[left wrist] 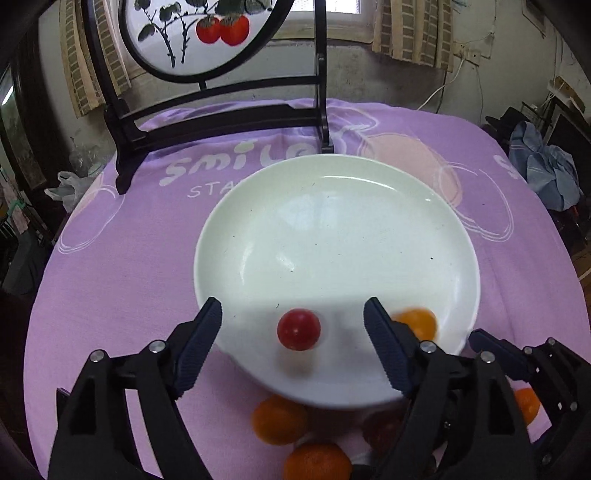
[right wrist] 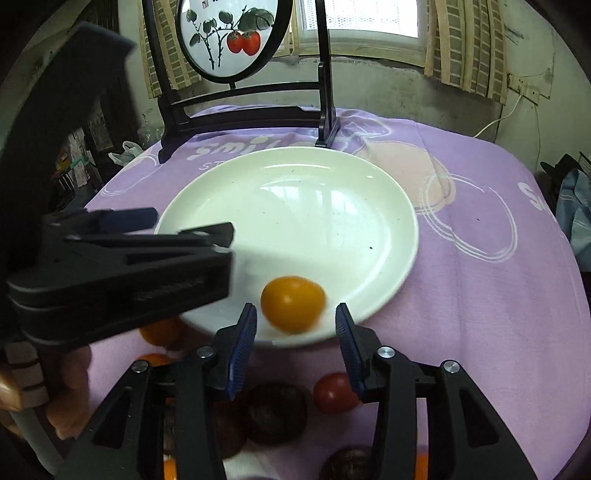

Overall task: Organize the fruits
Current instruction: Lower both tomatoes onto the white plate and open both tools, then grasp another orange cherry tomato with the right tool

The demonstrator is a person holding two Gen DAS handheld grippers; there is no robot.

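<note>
White plate (left wrist: 332, 206) on purple-clothed tabletop (left wrist: 110, 280); red fruit (left wrist: 298, 329) and orange fruit (right wrist: 293, 308) near its near rim. Left gripper (left wrist: 293, 332) spread wide, clear of red fruit. Right gripper (right wrist: 295, 332) parted, orange fruit unclamped. Loose fruits (right wrist: 275, 411) nearer.

This is a lived-in home, an older dwelling room. The worktop (left wrist: 110, 295) wears a lilac printed cloth (right wrist: 480, 295) with "smile" lettering, and a dark wooden stand holds a round painted screen (left wrist: 207, 33) of red fruit. Behind hang brick-patterned curtains (right wrist: 465, 48) at a window (right wrist: 362, 18), a stained wall with a trailing cable (right wrist: 495, 122), and heaped clothes (left wrist: 550, 173).
</note>
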